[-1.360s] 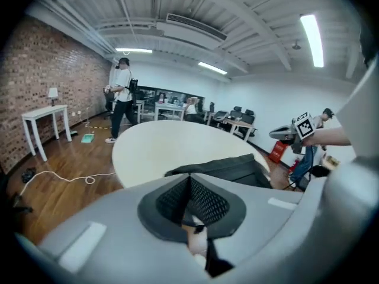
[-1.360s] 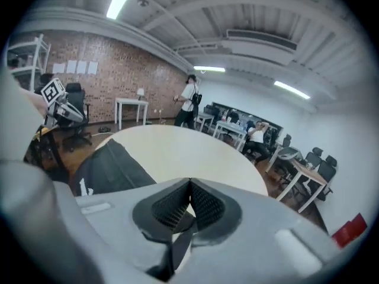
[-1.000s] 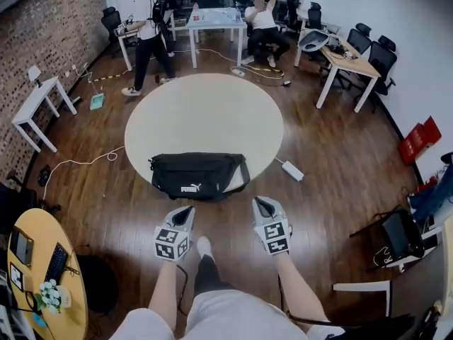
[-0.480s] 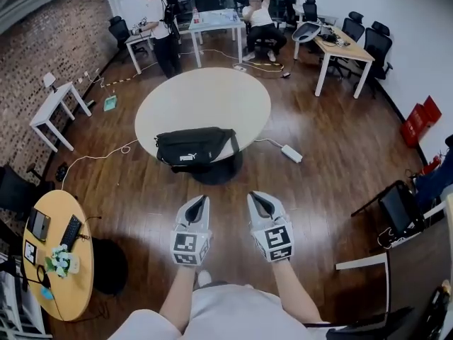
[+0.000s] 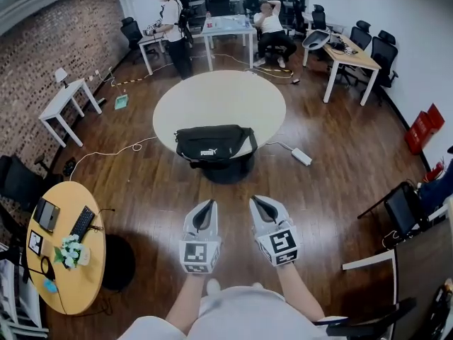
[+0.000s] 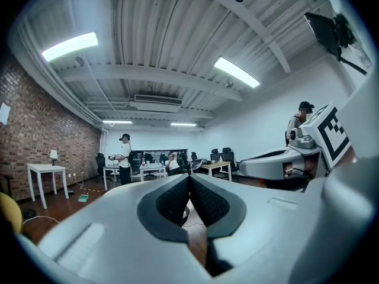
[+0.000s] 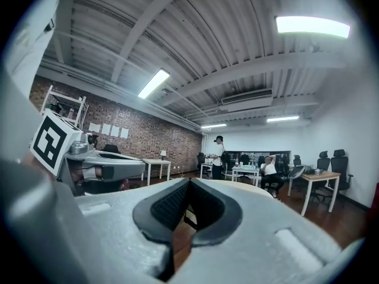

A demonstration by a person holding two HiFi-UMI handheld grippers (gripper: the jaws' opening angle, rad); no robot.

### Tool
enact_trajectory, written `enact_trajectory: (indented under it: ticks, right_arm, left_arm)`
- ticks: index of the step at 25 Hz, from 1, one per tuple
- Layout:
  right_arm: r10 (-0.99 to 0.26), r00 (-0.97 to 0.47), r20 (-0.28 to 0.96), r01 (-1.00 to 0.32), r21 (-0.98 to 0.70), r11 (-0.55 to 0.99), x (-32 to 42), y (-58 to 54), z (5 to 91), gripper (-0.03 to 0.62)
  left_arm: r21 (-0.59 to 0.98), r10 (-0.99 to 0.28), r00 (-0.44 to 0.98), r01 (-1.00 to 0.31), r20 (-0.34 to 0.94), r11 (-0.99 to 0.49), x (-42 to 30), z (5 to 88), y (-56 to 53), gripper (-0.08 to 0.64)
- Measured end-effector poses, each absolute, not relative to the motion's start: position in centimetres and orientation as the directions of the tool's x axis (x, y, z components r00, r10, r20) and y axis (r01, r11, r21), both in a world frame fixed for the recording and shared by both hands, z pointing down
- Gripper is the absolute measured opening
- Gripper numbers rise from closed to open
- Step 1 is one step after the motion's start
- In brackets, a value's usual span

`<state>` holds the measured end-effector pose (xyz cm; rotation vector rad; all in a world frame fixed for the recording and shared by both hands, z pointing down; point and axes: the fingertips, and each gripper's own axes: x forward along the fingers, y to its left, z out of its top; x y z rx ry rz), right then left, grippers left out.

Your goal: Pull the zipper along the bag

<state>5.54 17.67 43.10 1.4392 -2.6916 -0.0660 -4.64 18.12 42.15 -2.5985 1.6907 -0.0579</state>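
Lying lengthwise near the front rim of the round bench (image 5: 219, 94), the black bag (image 5: 214, 142) sat with its logo side turned toward the person. Neither tool was near it. The left hand-held gripper (image 5: 205, 211) and the right hand-held gripper (image 5: 262, 205) were held side by side above the wooden floor (image 5: 333, 154), well apart from the bench, both pointing roughly toward the bag.

In the left gripper view the dark pads (image 6: 172, 201) met at their tips with nothing caught between them. The right gripper view showed the same: its pads (image 7: 172, 205) were pressed together on air.

As for progress, the zipper was too small to make out from the head view, and neither gripper view showed it. Whether it was drawn fully across, partway, or not at all could not be told. Judged from how things lay, the scene fit two stages equally well. The person could have been coming up to the bag with the pull along its track yet to do, or standing back from it with the pull done. Nothing held the bag or its slider at this moment.
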Motion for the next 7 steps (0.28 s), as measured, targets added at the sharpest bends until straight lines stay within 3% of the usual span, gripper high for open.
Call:
enact_trajectory:
  ticks: [7]
  right_arm:
    - [-0.823,-0.566,0.043,-0.816,0.109,0.567,0.3,18.5,41.0,-0.011]
  left_arm:
    - [-0.061,-0.929,0.368,-0.929,-0.034,-0.366,-11.0,40.3,19.0,0.017]
